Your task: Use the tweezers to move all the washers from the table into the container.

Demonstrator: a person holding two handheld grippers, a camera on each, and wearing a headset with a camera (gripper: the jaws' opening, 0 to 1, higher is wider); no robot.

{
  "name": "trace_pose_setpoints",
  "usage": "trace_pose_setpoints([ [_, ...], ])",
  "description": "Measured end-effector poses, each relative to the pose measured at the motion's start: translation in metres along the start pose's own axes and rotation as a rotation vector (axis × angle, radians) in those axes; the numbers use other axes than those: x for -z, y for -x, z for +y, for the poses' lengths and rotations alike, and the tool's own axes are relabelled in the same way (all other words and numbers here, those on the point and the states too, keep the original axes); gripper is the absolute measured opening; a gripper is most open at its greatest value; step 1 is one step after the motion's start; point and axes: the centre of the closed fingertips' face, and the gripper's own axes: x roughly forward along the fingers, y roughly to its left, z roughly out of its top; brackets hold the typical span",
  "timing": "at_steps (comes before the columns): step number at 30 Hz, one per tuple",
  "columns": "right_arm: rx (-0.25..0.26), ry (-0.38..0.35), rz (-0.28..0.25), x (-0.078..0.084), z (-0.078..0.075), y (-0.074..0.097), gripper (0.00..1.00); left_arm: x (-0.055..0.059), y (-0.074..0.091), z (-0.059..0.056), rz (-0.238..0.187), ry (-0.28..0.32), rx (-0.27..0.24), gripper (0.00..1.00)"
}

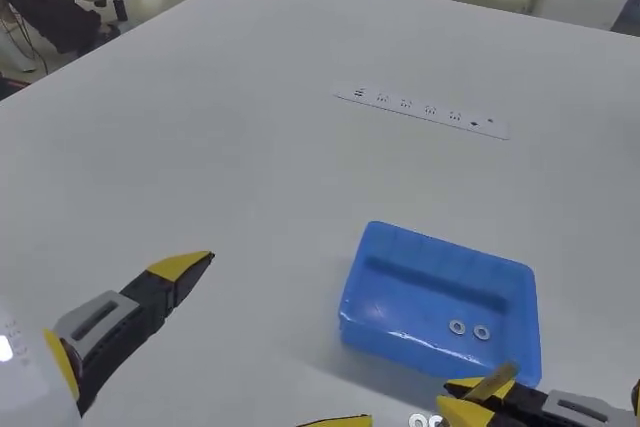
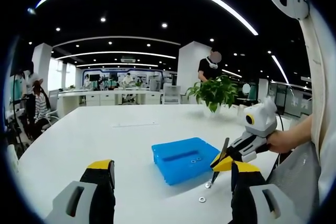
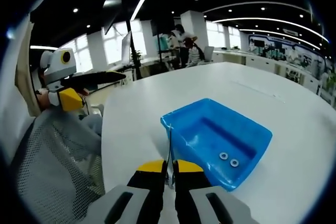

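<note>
Washers (image 1: 469, 329) are lying paired inside the blue container (image 1: 400, 277) in the head view; the strip (image 1: 420, 110) is bearing print too small to read. Left gripper view: the left gripper (image 2: 172, 166) is gaping wide, with a loose washer (image 2: 202, 199) lying on the table (image 2: 105, 135). Right gripper view: the right gripper (image 3: 169, 167) is clamping the tweezers (image 3: 169, 140).

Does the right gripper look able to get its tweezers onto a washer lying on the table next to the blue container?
Probably yes. The right gripper is shut on the tweezers, whose tips hang close by a washer on the table. Nothing seems to lie between them.
</note>
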Motion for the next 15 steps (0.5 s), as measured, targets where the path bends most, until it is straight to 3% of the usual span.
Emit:
trace_pose_setpoints([
  [7,0.004,-0.079,-0.045,-0.015,-0.005,0.005,0.02,0.000,0.000,0.001,-0.001,-0.002,-0.001,0.94],
  [15,0.006,-0.098,-0.096,-0.038,-0.007,0.015,0.03,-0.001,-0.001,0.000,-0.010,0.000,0.004,0.94],
])
